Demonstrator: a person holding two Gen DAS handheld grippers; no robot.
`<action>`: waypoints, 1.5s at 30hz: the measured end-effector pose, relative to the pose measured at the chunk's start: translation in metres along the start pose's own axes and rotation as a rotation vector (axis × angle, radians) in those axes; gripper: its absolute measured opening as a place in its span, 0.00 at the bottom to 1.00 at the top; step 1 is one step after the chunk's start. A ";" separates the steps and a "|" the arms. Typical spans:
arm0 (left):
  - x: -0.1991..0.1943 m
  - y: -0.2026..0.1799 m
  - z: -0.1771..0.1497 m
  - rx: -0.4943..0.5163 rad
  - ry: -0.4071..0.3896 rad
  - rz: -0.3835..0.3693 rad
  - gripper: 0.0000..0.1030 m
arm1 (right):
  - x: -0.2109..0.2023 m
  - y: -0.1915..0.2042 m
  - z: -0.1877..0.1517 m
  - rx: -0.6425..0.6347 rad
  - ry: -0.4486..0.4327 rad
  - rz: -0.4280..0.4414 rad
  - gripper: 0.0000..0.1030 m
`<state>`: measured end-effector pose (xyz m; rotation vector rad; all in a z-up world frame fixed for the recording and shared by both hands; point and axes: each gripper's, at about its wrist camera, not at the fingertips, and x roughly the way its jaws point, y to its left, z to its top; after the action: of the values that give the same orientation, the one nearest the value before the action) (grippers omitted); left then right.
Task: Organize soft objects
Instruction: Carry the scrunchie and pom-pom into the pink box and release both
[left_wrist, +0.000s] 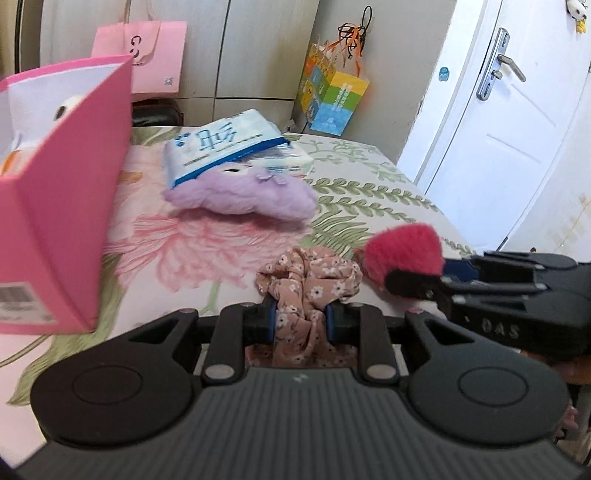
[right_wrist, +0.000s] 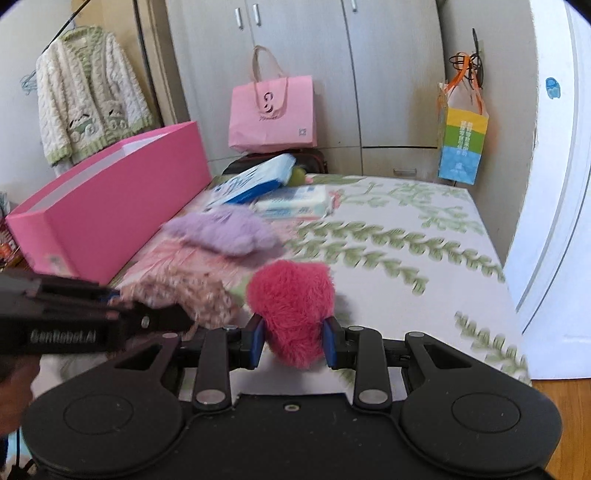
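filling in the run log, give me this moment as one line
left gripper: shut on floral scrunchie | right gripper: shut on pink fluffy toy | pink box: open, on bed | purple plush: on bed

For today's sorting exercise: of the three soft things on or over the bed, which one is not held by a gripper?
The purple plush, lying free against the tissue packs; the floral scrunchie and pink fluffy heart are each clamped.

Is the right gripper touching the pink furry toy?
Touching. In the right wrist view, the right gripper has both blue pads pressed into the sides of the pink furry toy.
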<state>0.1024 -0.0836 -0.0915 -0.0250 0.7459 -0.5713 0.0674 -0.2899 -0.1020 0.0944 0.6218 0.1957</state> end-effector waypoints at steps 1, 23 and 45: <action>-0.005 0.002 -0.001 0.004 0.001 0.003 0.22 | -0.003 0.004 -0.003 -0.003 0.003 0.006 0.35; -0.104 0.075 0.006 0.072 0.118 -0.056 0.22 | -0.029 0.090 0.035 -0.045 0.200 0.364 0.35; -0.164 0.159 0.100 0.062 -0.113 0.116 0.22 | 0.012 0.199 0.175 -0.240 -0.024 0.393 0.36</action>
<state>0.1477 0.1155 0.0517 0.0423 0.6152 -0.4782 0.1494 -0.0983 0.0616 -0.0142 0.5469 0.6461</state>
